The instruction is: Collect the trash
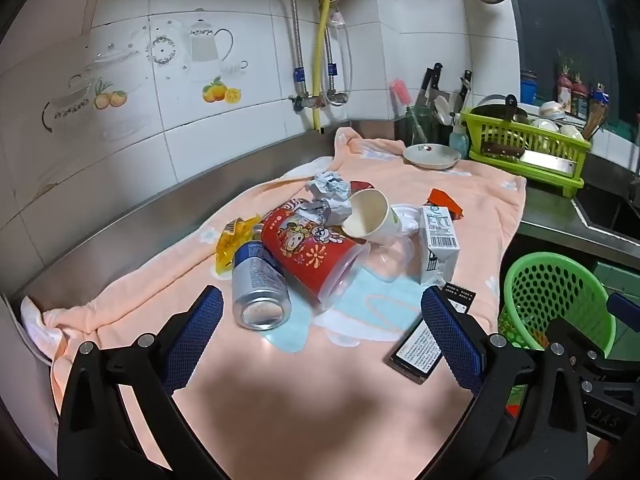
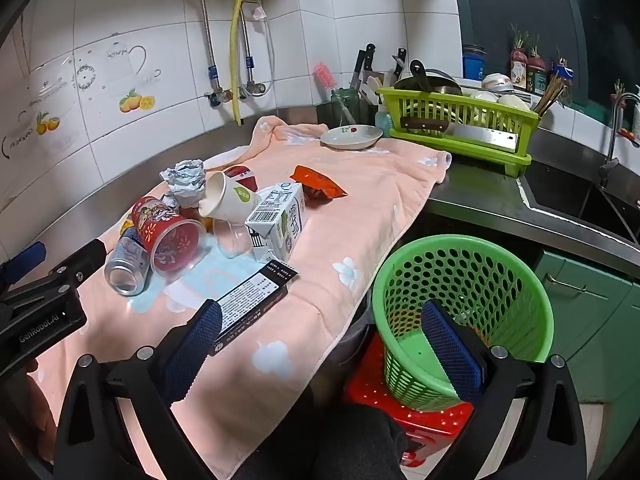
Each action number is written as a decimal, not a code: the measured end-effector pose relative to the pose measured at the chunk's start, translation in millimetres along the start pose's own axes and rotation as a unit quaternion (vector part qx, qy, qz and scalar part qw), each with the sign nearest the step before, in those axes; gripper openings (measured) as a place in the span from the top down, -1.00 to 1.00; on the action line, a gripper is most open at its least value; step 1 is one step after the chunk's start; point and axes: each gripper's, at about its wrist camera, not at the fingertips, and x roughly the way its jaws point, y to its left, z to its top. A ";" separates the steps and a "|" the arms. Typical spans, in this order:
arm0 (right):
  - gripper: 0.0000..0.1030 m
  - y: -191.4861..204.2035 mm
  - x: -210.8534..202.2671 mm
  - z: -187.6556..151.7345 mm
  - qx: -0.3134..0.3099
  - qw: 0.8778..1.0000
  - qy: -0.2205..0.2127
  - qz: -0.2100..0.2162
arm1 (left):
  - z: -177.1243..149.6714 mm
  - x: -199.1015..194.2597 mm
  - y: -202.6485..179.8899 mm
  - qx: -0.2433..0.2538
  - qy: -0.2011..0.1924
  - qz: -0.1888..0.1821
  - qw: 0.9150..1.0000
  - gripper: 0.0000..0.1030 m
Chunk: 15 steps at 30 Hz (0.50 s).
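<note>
Trash lies on a pink towel (image 1: 280, 400): a silver can (image 1: 258, 286), a red plastic cup (image 1: 316, 252), crumpled foil (image 1: 330, 192), a paper cup (image 1: 370, 216), a milk carton (image 1: 438, 242), an orange wrapper (image 1: 444, 202), a yellow wrapper (image 1: 232, 236) and a black box (image 1: 424, 340). A green basket (image 2: 464, 304) stands on a red stool beside the counter. My left gripper (image 1: 322, 340) is open and empty, just short of the can. My right gripper (image 2: 320, 344) is open and empty over the towel's edge, its left finger by the black box (image 2: 256, 300).
A white plate (image 2: 352, 136), a green dish rack (image 2: 460, 120) with dishes, and knives stand at the back. A steel sink (image 2: 580, 196) is at the right. Tiled wall with pipes is behind the counter. Green cabinets are below.
</note>
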 end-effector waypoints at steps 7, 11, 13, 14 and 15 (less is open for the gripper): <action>-0.88 -0.8 -0.7 -0.7 0.001 1.000 0.001 0.002 | -1.7 -3.5 4.6 -0.012 -0.002 -0.001 1.000 -0.90; -0.88 -0.4 -1.2 -1.0 0.000 1.000 0.001 0.001 | -2.2 -2.6 6.1 -0.012 0.001 0.001 1.000 -0.90; -0.88 -2.2 -2.7 0.1 0.000 1.000 0.000 0.000 | -1.1 1.5 2.8 -0.005 0.002 0.000 1.000 -0.90; -0.88 -2.7 -2.9 0.3 0.000 1.000 0.000 0.001 | -0.3 0.8 2.8 -0.005 0.002 0.000 1.000 -0.90; -0.88 -2.9 -3.1 0.5 0.001 1.000 0.000 0.001 | -1.0 0.8 3.0 -0.006 0.002 -0.001 1.000 -0.90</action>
